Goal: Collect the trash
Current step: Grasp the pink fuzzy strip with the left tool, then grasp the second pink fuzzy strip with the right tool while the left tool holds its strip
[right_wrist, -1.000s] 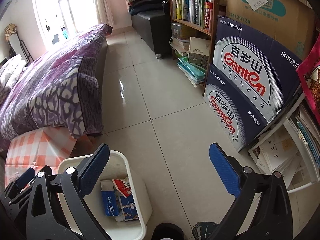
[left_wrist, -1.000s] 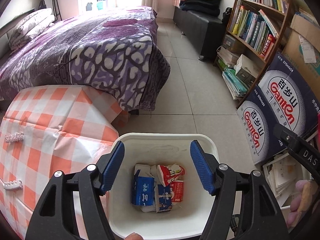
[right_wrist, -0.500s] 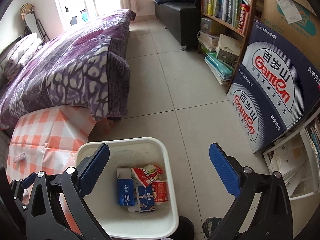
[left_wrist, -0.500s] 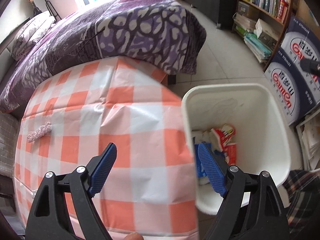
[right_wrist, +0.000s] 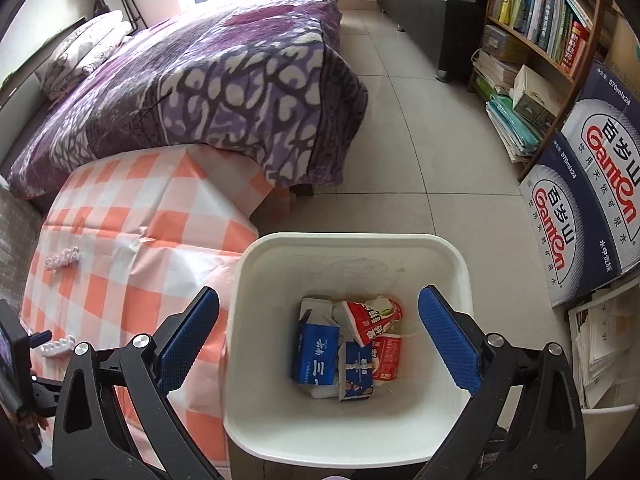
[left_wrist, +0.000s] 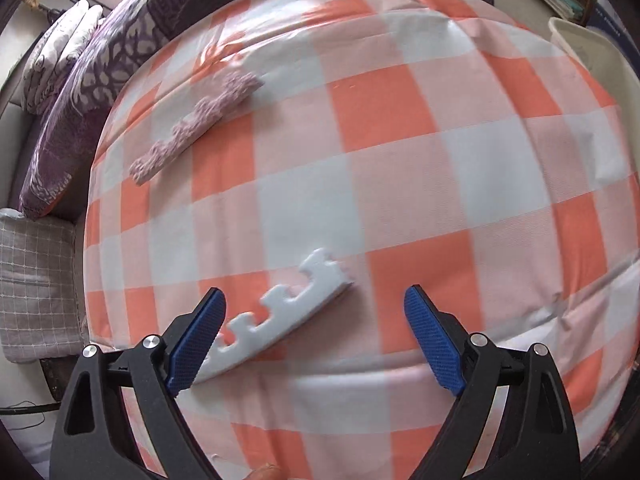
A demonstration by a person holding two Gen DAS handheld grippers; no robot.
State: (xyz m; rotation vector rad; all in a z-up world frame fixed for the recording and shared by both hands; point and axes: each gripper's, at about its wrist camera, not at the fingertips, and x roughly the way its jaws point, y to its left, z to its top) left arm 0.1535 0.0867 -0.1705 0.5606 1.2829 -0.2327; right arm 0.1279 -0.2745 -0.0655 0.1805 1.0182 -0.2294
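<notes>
My left gripper (left_wrist: 314,336) is open just above a white notched foam strip (left_wrist: 280,316) lying on the orange-and-white checked cloth (left_wrist: 400,160). The strip's near end is beside the left finger. A pink notched foam strip (left_wrist: 196,120) lies farther back on the cloth, also seen in the right wrist view (right_wrist: 62,258). My right gripper (right_wrist: 320,336) is open and empty above the white trash bin (right_wrist: 460,264), which holds several blue and red cartons (right_wrist: 352,344). The white strip also shows in the right wrist view (right_wrist: 56,346).
A bed with a purple patterned blanket (right_wrist: 208,80) stands behind the checked table. A bookshelf (right_wrist: 540,32) and stacked Ganten water boxes (right_wrist: 588,200) line the right side. Papers (right_wrist: 600,344) lie at the bin's right. The bin's rim (left_wrist: 580,44) sits off the table's right edge.
My left gripper swung left from over the bin to over the checked cloth and dropped close to the white strip. My right gripper moved over the bin.
</notes>
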